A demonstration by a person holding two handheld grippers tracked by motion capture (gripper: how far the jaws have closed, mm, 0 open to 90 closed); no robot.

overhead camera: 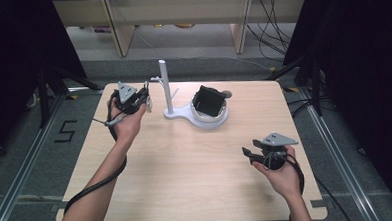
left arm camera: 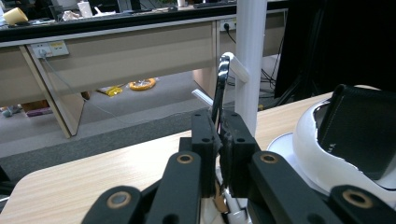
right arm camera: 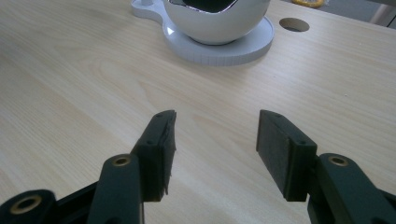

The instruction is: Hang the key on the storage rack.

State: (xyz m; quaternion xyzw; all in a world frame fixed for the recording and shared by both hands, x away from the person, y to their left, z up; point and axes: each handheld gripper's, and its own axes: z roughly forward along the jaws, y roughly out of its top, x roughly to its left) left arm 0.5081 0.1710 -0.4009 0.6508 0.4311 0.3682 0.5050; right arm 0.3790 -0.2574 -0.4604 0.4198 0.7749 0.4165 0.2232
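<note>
Partly hidden ring (left arm camera: 221, 88) between fingers (left arm camera: 204, 140)

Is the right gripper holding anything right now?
No, the right gripper has open jaws with only bare table between them.

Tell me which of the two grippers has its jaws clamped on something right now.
The left gripper, near the white stand's post: its jaws pinch a thin shiny metal piece. The right gripper is open over bare table, nothing between its jaws.

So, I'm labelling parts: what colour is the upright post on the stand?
White; the post shows best in the high view.
</note>
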